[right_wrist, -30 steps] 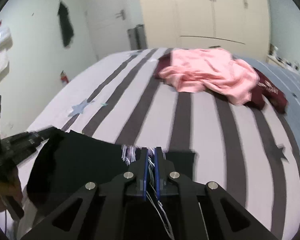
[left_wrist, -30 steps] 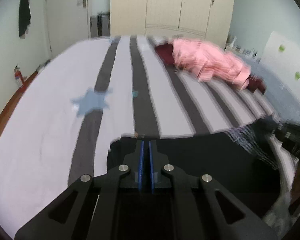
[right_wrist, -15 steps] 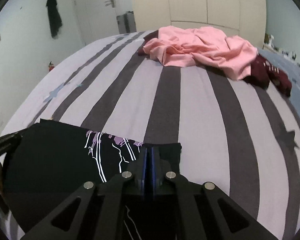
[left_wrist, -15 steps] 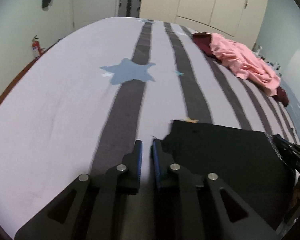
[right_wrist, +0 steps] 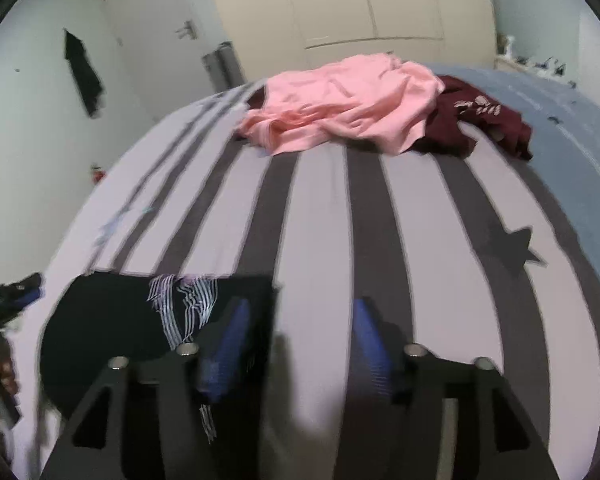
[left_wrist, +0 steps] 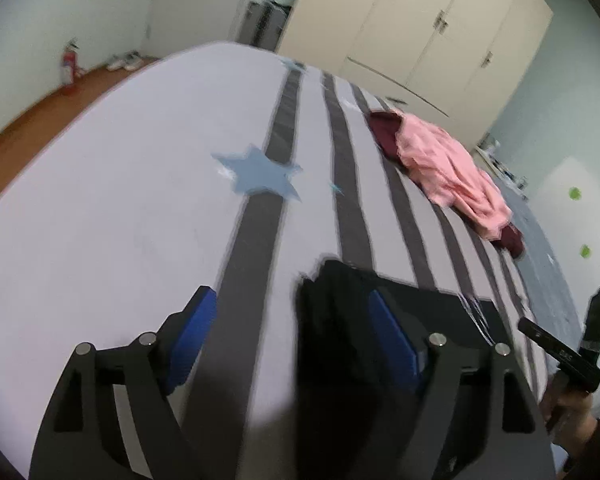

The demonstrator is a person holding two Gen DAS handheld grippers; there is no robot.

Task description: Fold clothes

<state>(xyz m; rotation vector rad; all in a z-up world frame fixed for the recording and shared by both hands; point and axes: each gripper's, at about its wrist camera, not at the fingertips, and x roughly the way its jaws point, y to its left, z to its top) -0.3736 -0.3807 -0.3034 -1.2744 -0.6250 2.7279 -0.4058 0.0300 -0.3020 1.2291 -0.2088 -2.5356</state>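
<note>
A folded black garment (left_wrist: 340, 320) with a white print (right_wrist: 188, 304) lies flat on the striped bed cover (left_wrist: 140, 200) at the near edge. My left gripper (left_wrist: 290, 296) hangs over the garment's left edge, its jaws opening, and no cloth is pinched between the blue pads (left_wrist: 196, 332). My right gripper (right_wrist: 300, 304) stands over the garment's right edge, its jaws also opening, with only bed cover between them. A crumpled pink garment (right_wrist: 340, 108) lies over a maroon garment (right_wrist: 480, 120) at the far side of the bed.
A cream wardrobe (left_wrist: 420, 28) stands behind the bed. Wooden floor (left_wrist: 28, 120) with a red fire extinguisher (left_wrist: 69, 64) runs along the left. A dark case (right_wrist: 222, 66) stands by the door. A blue star (left_wrist: 260, 176) is printed on the cover.
Both grippers were shut on the raised black garment. It now lies flat on the bed, both have let go with jaws spread wide, and each has drawn outward past its edge.
</note>
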